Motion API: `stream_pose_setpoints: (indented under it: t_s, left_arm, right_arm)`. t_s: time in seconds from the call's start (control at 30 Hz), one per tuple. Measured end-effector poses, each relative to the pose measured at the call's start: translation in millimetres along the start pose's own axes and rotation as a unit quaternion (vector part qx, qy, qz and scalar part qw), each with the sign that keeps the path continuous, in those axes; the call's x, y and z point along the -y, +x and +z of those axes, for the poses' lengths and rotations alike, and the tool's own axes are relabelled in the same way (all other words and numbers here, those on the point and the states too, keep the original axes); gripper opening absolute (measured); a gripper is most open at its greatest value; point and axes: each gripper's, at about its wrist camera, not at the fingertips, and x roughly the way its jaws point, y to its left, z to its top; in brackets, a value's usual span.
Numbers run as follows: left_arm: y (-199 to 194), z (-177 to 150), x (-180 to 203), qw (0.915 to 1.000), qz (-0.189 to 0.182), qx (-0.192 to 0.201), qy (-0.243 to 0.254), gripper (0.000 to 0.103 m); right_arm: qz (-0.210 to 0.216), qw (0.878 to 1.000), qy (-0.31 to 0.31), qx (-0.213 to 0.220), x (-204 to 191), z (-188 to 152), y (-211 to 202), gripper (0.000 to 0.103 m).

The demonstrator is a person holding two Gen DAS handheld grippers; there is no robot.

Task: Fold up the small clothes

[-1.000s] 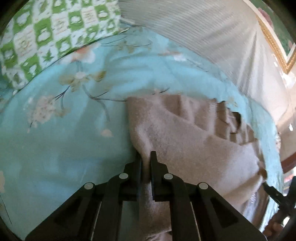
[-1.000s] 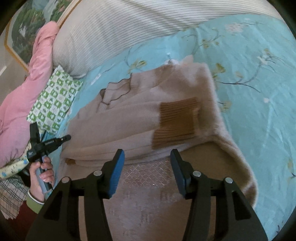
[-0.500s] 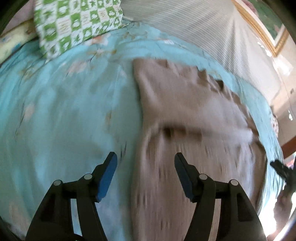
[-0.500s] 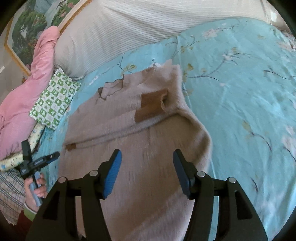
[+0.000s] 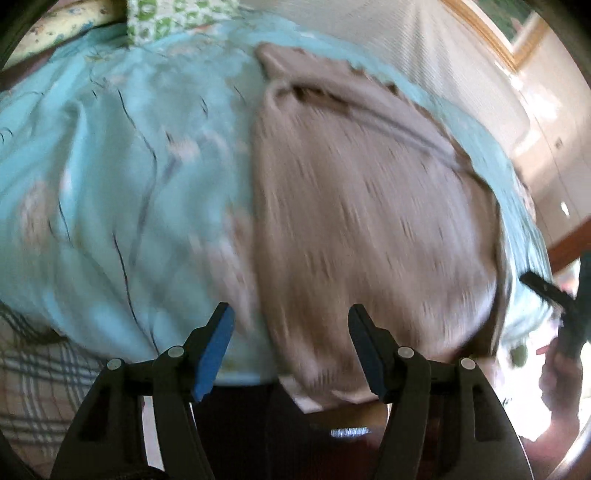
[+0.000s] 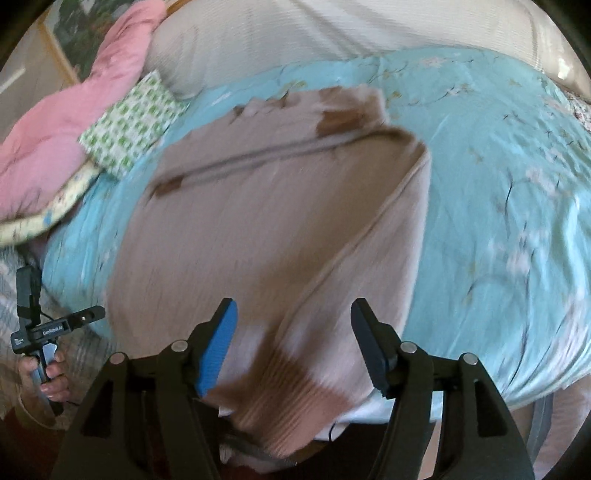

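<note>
My left gripper [image 5: 288, 347] hangs above the near edge of the bed with its fingers [image 5: 216, 347] spread wide and nothing between them — the blue pad faces inward on one side, the dark one opposite. Beyond them the beige sweater [image 5: 369, 221] lies spread on the light blue floral bedsheet [image 5: 110, 184], its hem reaching the near edge of the bed and drooping slightly over it; this view is blurred, so finer detail of the knit is lost. My right gripper [image 6: 293, 343] is likewise open wide, empty, hovering over the lower part of the sweater [image 6: 258, 229], where a brown ribbed cuff [image 6: 295, 391] lies close under the fingers [image 6: 218, 347] on a sleeve folded diagonally across the body. A second brown cuff [image 6: 341, 122] rests near the far end by the collar. In the right wrist view my left hand [image 6: 48, 373] grips the handle of its tool at the lower left, off the bed's edge. A green-and-white checked pillow [image 6: 133, 122] sits at the far left corner of the bed, touching a pink quilt [image 6: 74, 110] heaped beside it, and a pale striped headboard cushion [image 6: 332, 33] runs along the far side.
</note>
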Motion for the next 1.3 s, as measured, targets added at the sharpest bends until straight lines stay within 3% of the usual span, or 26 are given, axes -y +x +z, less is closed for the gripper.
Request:
stream_pose_setpoints:
  t_s: [0.2,0.33,0.47,0.67,0.73,0.77,0.8,0.87,0.93,1.0,1.07,1.3]
  left_arm:
    - [30.9,-41.2,10.2,0.9983,-0.024,-0.048,0.021,0.065]
    - [54.0,-37.6,11.5,0.9978,-0.031,-0.056,0.015,0.065]
    - [71.2,-34.1,14.4,0.9955,-0.062,-0.070,0.018,0.065]
    - [95.1,-36.7,19.3,0.9903,-0.077,-0.111,0.035,0.064]
    - [101.3,-35.3,23.9,0.9898,-0.077,-0.115,0.034,0.064]
    - [102.3,-35.5,24.8,0.9900,-0.078,-0.113,0.035,0.064]
    - [103.9,-35.4,25.1,0.9901,-0.078,-0.112,0.034,0.064]
    - [104.9,-35.7,25.2,0.9901,-0.080,-0.110,0.035,0.063]
    - [102.2,-37.5,23.4,0.9897,-0.086,-0.108,0.040,0.052]
    - [98.4,-40.4,26.9,0.9884,-0.094,-0.104,0.058,0.018]
    - [92.2,-44.2,32.6,0.9884,-0.090,-0.096,0.077,0.009]
    - [43.8,-48.8,45.9,0.9868,-0.101,-0.033,0.122,0.007]
  right_arm:
    - [-0.006,1.000,-0.008,-0.022,-9.8,-28.5,5.1,0.065]
    - [-0.026,0.999,-0.019,-0.028,-14.4,-30.0,9.6,0.065]
    - [-0.060,0.997,-0.037,-0.042,-21.8,-26.9,21.2,0.065]
    - [-0.083,0.993,-0.049,-0.063,-23.4,-28.7,41.5,0.064]
    - [-0.091,0.992,-0.058,-0.065,-21.2,-33.1,40.1,0.048]
    - [-0.097,0.992,-0.051,-0.063,-14.4,-34.1,35.5,0.025]
    - [-0.089,0.993,-0.034,-0.064,-4.0,-33.7,30.3,0.013]
    - [-0.037,0.997,0.030,-0.060,26.3,-34.2,14.8,0.011]
    - [-0.005,0.996,0.070,-0.048,48.6,-36.9,-0.3,0.011]
    - [0.030,0.993,0.106,-0.035,69.8,-40.4,-14.2,0.010]
    - [0.051,0.990,0.131,-0.027,88.4,-45.0,-23.7,0.010]
    - [0.120,0.979,0.161,-0.012,111.9,-53.4,-27.7,0.009]
